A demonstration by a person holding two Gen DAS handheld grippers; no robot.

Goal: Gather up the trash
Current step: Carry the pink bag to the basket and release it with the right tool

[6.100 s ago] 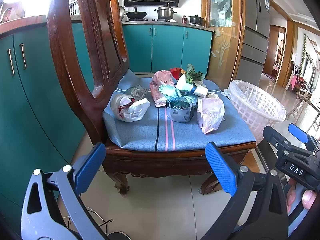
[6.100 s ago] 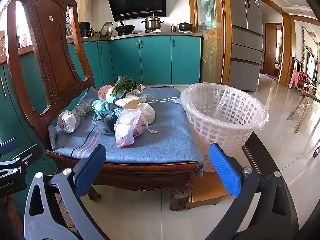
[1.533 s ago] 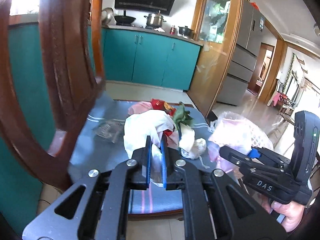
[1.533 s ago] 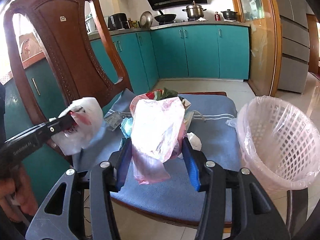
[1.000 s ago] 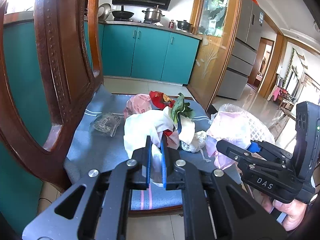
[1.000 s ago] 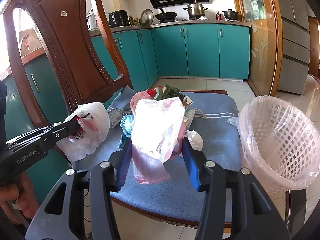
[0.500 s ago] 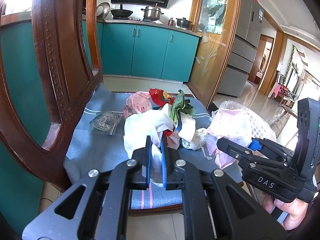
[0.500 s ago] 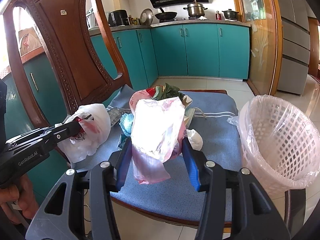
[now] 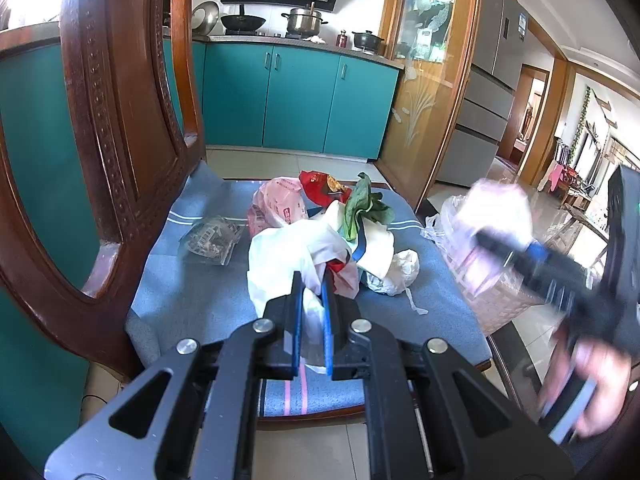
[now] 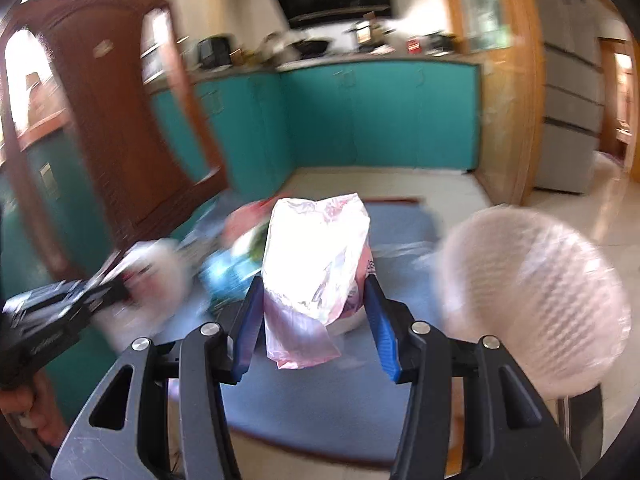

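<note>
The pink plastic bag hangs between the blue pads of the right hand-held gripper, crumpled and glossy with faint print, its lower flap drooping over the blue seat cushion; the pads stand a moderate way apart with the bag filling the gap, so the grip looks closed on it. In the left wrist view that same bag is a pale blur above the lined white trash basket, which stands just beside the chair on the right. The left hand-held gripper is narrow, pinching a white plastic bag with red print inside, held over the front of the cushion. Behind it the rest of the trash lies in a heap on the seat: a pink printed bag, a red wrapper, green leaves, a white knotted wad, and, apart to the left, a clear crinkled packet. The carved wooden chair back rises close on the left, crowding that side. Teal cabinets carry a counter with pots. Compared with half a second ago, the right hand-held gripper has swung toward the basket, its whole view now smeared, while the left one keeps its place.
</note>
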